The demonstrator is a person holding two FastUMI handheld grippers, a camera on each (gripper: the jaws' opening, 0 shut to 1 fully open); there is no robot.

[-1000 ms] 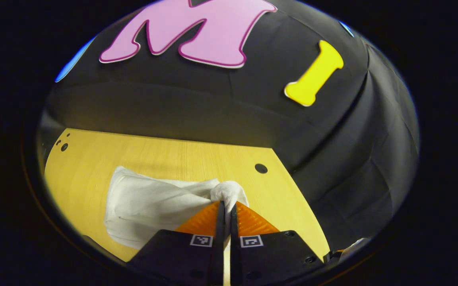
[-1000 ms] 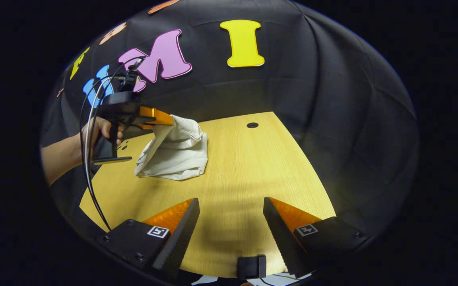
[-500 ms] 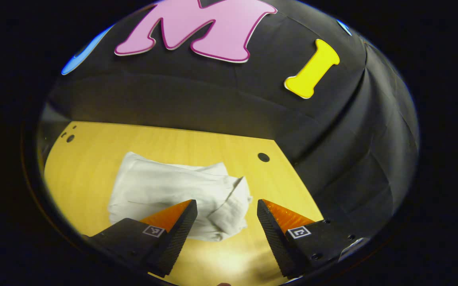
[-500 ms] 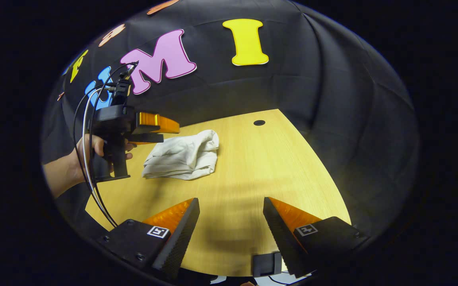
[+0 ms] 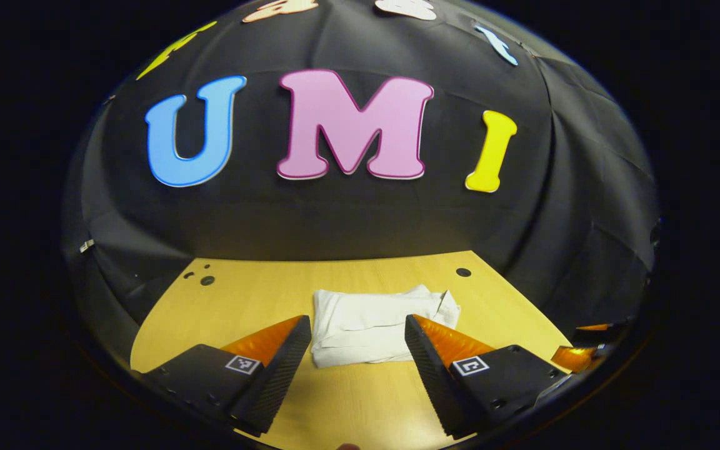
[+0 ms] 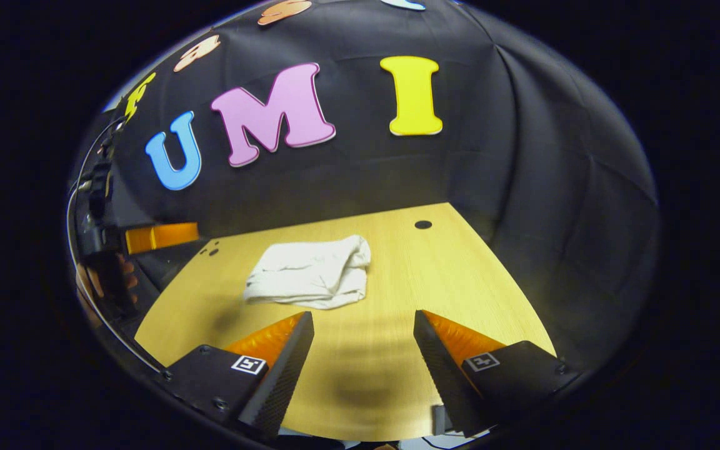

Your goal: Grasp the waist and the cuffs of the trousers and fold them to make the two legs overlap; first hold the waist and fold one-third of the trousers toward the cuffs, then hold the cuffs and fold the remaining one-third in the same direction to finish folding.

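The white trousers (image 5: 375, 324) lie folded into a small bundle on the wooden table (image 5: 254, 294), free of both grippers. My left gripper (image 5: 356, 337) hangs open just short of the bundle's near edge, its fingers apart on either side of the bundle. In the right gripper view the same trousers (image 6: 310, 274) sit mid-table, a short way beyond my right gripper (image 6: 363, 334), which is open and holds nothing. The left gripper (image 6: 160, 236) also appears there at the far left, held by a hand (image 6: 100, 281), off the table's left edge.
The table (image 6: 460, 281) has a round hole (image 6: 423, 224) near its far right corner and small holes (image 6: 212, 249) at its far left. The black cloth wall closes in behind and to the right. Part of the right gripper (image 5: 585, 350) shows at the lower right of the left gripper view.
My left gripper opened and let go of the trousers, which dropped into a folded bundle. It then drew back and away to the left. The right gripper stayed open and barely moved.
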